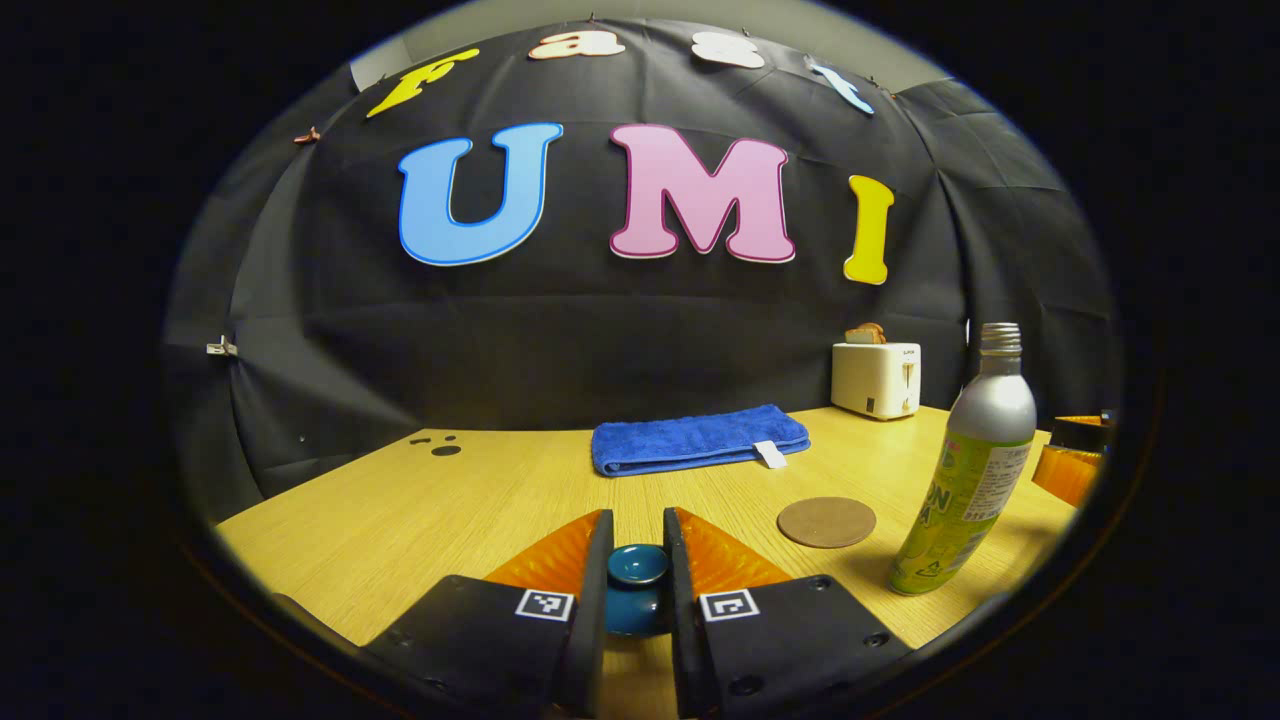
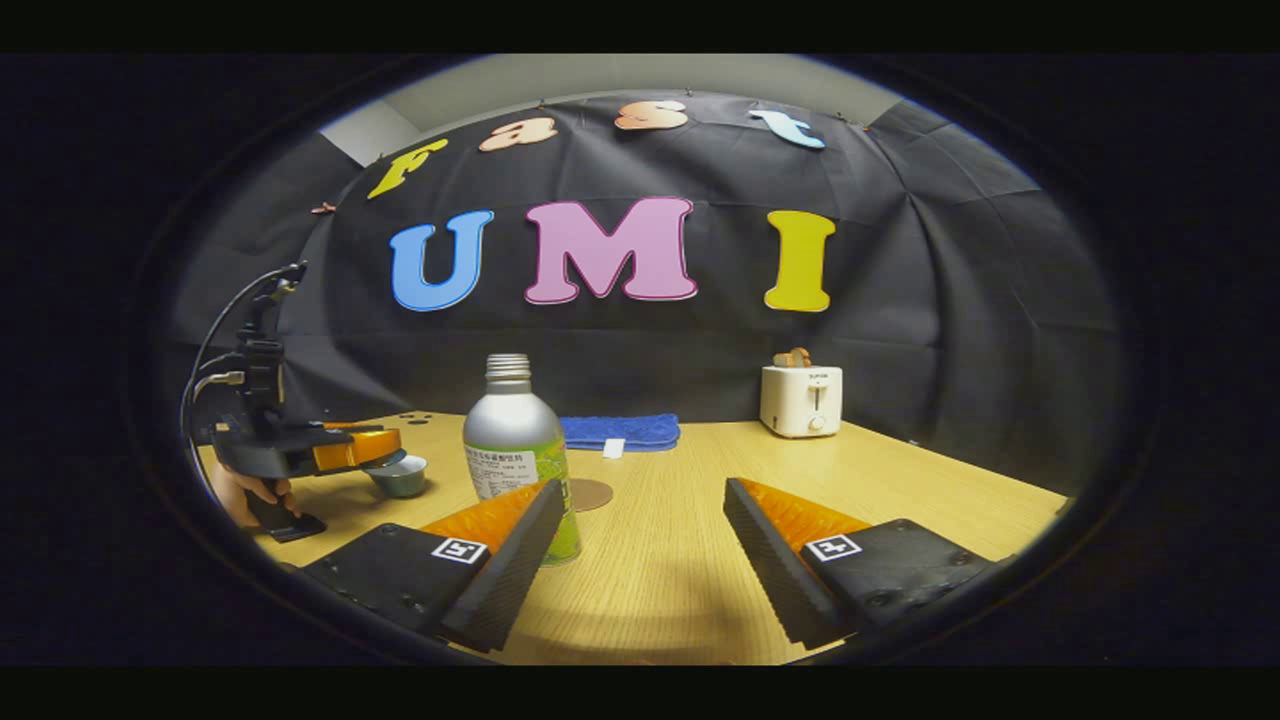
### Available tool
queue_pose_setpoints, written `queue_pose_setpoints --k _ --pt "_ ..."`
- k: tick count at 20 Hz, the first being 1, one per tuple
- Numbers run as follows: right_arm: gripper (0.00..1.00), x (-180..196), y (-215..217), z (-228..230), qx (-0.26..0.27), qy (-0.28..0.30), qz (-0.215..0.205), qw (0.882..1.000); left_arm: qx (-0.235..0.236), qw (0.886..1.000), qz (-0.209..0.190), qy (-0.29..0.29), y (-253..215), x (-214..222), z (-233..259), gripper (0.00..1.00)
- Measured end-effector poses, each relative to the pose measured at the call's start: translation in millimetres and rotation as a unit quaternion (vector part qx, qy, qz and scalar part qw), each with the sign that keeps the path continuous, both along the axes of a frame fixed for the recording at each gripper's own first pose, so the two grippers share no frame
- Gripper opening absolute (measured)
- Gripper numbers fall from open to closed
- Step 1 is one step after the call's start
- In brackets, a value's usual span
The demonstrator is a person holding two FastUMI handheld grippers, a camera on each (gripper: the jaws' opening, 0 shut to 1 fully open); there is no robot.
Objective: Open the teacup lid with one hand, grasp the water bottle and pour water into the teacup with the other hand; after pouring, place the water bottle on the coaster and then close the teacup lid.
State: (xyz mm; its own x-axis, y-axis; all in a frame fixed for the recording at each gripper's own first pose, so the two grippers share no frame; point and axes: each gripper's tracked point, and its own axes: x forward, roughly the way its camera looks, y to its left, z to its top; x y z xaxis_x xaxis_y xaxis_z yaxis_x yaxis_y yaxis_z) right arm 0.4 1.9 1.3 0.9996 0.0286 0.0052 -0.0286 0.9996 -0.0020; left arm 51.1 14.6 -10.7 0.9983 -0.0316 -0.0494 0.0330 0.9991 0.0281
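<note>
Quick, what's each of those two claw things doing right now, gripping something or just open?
Left gripper: closed on the teacup lid, both fingers against its knob.
Right gripper: open, holding nothing; the water bottle stands just beyond its left finger.

On the counter (image 1: pixel 420 520), the folded towel (image 1: pixel 698 439) lies along the back edge with the toaster (image 1: pixel 876 378) to its right. The coaster (image 1: pixel 826 522) lies before the towel, the water bottle (image 1: pixel 968 470) just right of it, the teacup (image 2: pixel 398 476) well left.

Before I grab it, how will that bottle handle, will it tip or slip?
The bottle is tall and narrow, so a high push would probably tip it. Its smooth metal shoulder looks slippery; the labelled body likely grips better. It has no cap, so tilting may spill.
</note>
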Motion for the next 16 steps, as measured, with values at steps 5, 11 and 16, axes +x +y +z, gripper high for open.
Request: queue_pose_setpoints --k 5,11,16 --pt "0.99 -8 27 -2 0.002 0.002 0.063 0.998 -0.014 1.0 -0.001 -0.023 11 -25 5 0.32" --pt "0.99 -21 47 -2 0.003 0.005 0.106 0.994 -0.014 1.0 -0.006 -0.025 19 -35 6 0.34" --pt "0.99 -13 60 -2 0.001 0.004 0.097 0.995 -0.014 0.999 -0.016 -0.025 18 -36 7 0.3"
